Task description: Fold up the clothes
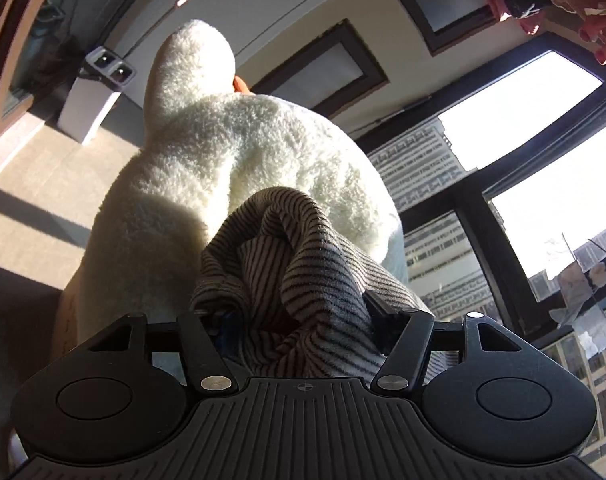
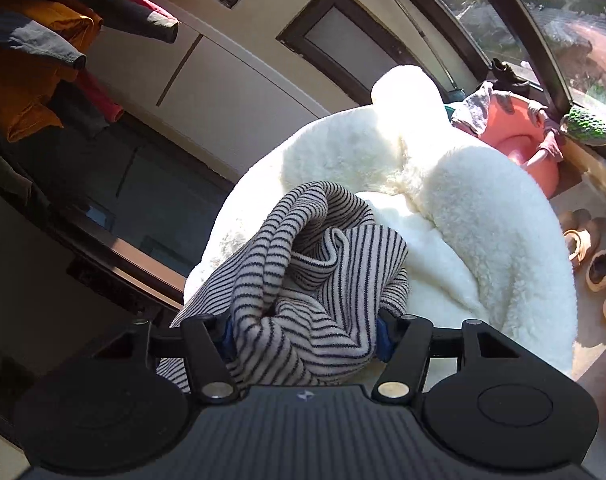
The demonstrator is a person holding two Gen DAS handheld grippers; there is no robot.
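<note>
Both grippers clamp the striped garment (image 1: 299,280) here, left gripper (image 1: 299,320) and right gripper (image 2: 303,332) each with jaws clenched on a bunched handful of it. The cloth hangs lifted just in front of the big white plush toy (image 1: 207,160), probably so it can be shaken out before folding. It looks early: the fabric is crumpled, no fold made yet. Beyond the plush toy, a pink tub (image 2: 523,148) sits by the window (image 1: 543,92).
</note>
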